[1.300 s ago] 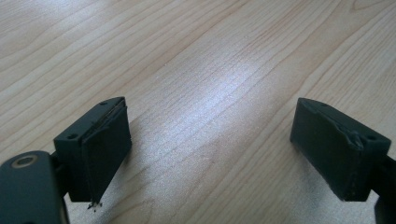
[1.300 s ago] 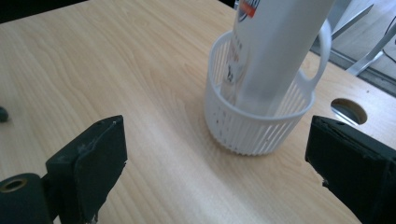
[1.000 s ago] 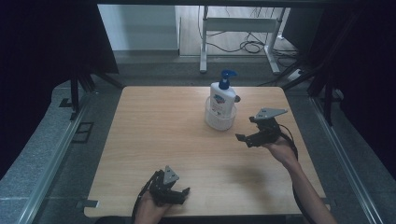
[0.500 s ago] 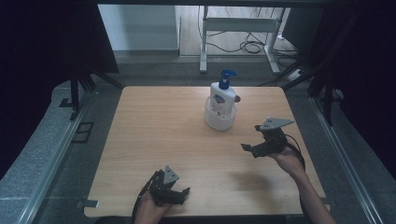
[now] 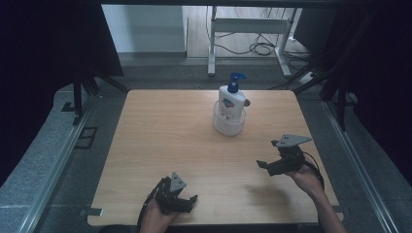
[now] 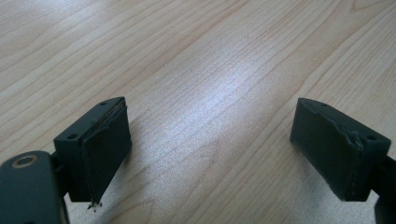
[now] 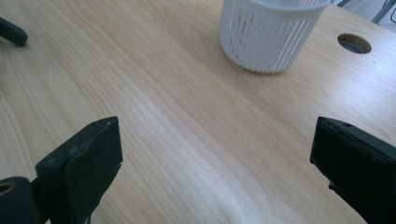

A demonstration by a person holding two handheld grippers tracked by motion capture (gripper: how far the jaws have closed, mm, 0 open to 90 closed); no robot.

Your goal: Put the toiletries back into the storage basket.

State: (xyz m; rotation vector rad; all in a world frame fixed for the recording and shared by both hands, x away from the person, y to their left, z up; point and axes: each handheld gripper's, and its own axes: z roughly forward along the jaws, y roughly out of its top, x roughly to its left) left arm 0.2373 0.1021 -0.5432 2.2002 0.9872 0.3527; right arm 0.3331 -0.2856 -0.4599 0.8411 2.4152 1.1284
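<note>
Pump bottle (image 5: 231, 99), white with a blue pump head, stands upright inside a white slatted basket (image 5: 228, 125) at the far middle of the table (image 5: 165, 131), well apart from both my grippers. Right gripper (image 5: 266, 165) is closest to it, at the right side of the table, held in the right hand (image 5: 305, 177) just above the wood, grey three-cornered plate on top, cable trailing back. Its jaws have just been opening and stand wide apart with only bare tabletop between them; in the right gripper view the basket (image 7: 271, 35) sits ahead past the jaws, untouched, and a round hole (image 7: 354, 43) in the tabletop lies beside it. Left gripper (image 5: 187, 203) sits at the near edge, left of centre, held low by the left hand (image 5: 158, 218). Its jaws are spread too, nothing between, in the left gripper view just wood grain (image 6: 219, 88) under them.

Surface: pale wood, square top, rounded corners, clean, soft glare patches. Table sits in a grey carpeted bay with metal rails (image 5: 58, 160) along both sides. Dark curtains (image 5: 43, 43) left and right. Behind the far edge I see a lighter floor, a white frame stand (image 5: 248, 29) and loose black cables (image 5: 257, 48) on the floor.
</note>
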